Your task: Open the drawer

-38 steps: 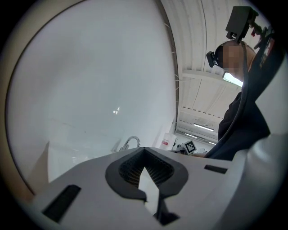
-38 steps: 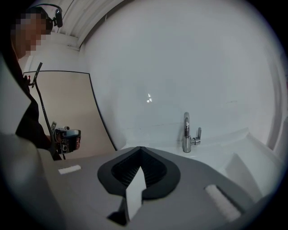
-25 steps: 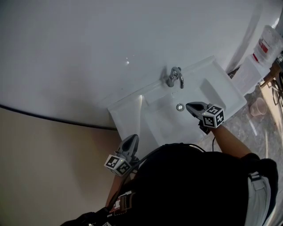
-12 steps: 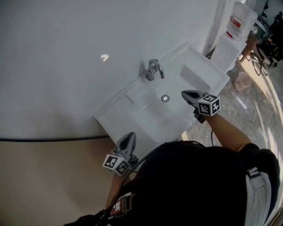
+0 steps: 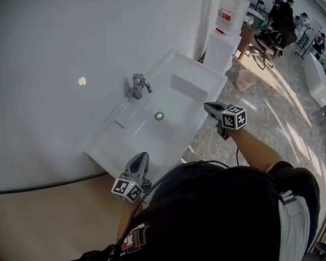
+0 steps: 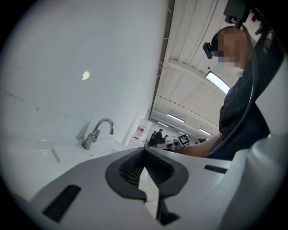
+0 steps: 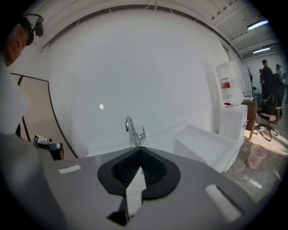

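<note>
No drawer shows in any view. A white wall-hung sink (image 5: 189, 77) with a chrome faucet (image 5: 138, 85) and a drain (image 5: 159, 116) fills the middle of the head view. My left gripper (image 5: 141, 155) hovers at the sink's near edge, shut and empty; the left gripper view has its jaws (image 6: 144, 150) pointing level past the faucet (image 6: 96, 134). Off the sink's front right edge, above the floor, my right gripper (image 5: 208, 106) is also shut with nothing in it. In the right gripper view its jaws (image 7: 141, 151) point at the faucet (image 7: 134, 131).
A white water dispenser (image 5: 221, 50) carrying a bottle (image 5: 232, 12) stands beyond the sink, with a pink bucket (image 5: 245, 80) on the marble floor beside it. People and chairs (image 5: 279, 23) are at the far right. A white wall (image 5: 61, 46) backs the sink.
The head view has swung, so the sink has slid left and the room at right has opened up. My right gripper has moved off the basin to beyond its front edge. Both grippers stay shut.
</note>
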`<act>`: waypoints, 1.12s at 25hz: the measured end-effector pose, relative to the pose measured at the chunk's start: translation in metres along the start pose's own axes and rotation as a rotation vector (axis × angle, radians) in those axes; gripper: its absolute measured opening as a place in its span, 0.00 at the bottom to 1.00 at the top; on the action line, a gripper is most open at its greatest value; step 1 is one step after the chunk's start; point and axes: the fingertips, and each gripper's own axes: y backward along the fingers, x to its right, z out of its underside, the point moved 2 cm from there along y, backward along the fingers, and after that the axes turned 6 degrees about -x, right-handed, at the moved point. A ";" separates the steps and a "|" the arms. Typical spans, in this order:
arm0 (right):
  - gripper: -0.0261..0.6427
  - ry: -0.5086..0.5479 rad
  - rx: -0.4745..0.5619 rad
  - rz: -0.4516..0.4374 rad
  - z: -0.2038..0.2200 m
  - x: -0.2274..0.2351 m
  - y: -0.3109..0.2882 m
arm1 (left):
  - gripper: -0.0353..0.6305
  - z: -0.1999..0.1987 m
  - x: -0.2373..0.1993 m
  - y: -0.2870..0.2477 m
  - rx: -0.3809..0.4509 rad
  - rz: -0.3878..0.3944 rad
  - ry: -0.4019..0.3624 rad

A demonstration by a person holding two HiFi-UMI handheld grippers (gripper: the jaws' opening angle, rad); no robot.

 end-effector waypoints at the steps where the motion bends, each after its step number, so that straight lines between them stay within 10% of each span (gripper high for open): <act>1: 0.04 -0.010 0.008 0.017 0.001 0.009 0.009 | 0.04 -0.001 0.004 -0.004 -0.004 0.005 -0.006; 28: 0.04 0.048 0.103 -0.080 -0.002 0.360 0.170 | 0.04 0.042 0.235 -0.394 -0.105 -0.020 -0.103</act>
